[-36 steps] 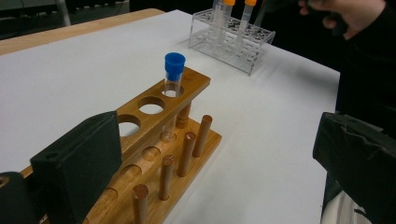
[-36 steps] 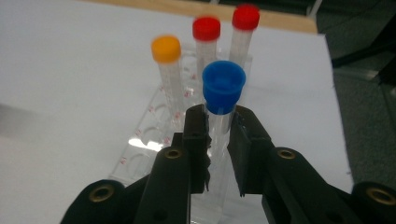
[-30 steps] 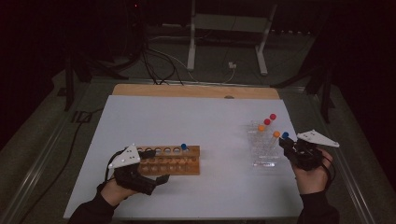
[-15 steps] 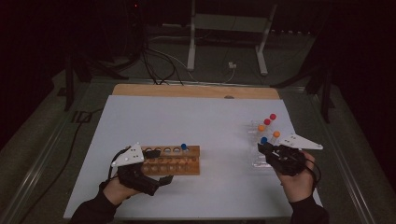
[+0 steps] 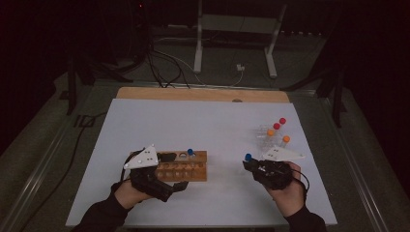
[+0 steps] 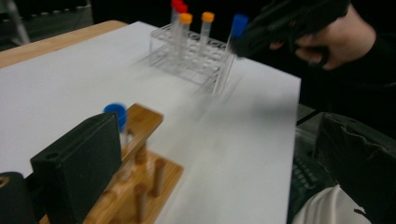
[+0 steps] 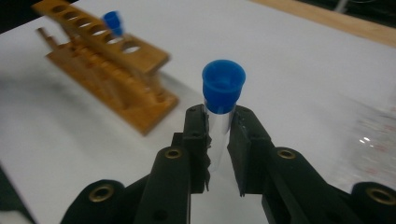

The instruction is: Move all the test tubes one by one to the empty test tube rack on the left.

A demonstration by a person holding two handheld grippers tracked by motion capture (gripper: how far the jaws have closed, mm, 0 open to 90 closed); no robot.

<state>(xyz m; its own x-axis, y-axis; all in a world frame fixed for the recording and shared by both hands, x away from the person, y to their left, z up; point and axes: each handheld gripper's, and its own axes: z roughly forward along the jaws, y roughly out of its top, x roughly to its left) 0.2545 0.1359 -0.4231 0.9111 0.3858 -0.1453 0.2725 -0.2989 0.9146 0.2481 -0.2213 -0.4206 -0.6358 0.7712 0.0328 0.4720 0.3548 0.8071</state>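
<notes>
The right tool was found clenched on a clear tube with a blue cap, gripping it just below the cap. In the high view the tube stood roughly upright in the tool, in the air between the clear plastic rack and the wooden rack, well apart from the latter. The tube's lower end could be seen in the left gripper view, hanging clear above the white sheet covering the bench.

The clear plastic rack held two red-capped tubes and orange-capped ones. The wooden rack already carried one blue-capped tube at its far row; the holes beside it appeared vacant.

The left tool rested against the near side of the wooden rack. One of its jaws lay alongside the rack's end in the left gripper view; whether the tool was clamped on the rack or merely braced against it could not be told.

Judgement: the step in hand is the carry of the held tube from the clear rack toward the wooden one. The next move calls for bringing the tube over an empty hole, keeping it vertical, aligning its tip with the opening, and lowering before release. The wooden rack should be kept steady during insertion. A tilted tube risks catching the hole's rim or knocking the seated tube.
</notes>
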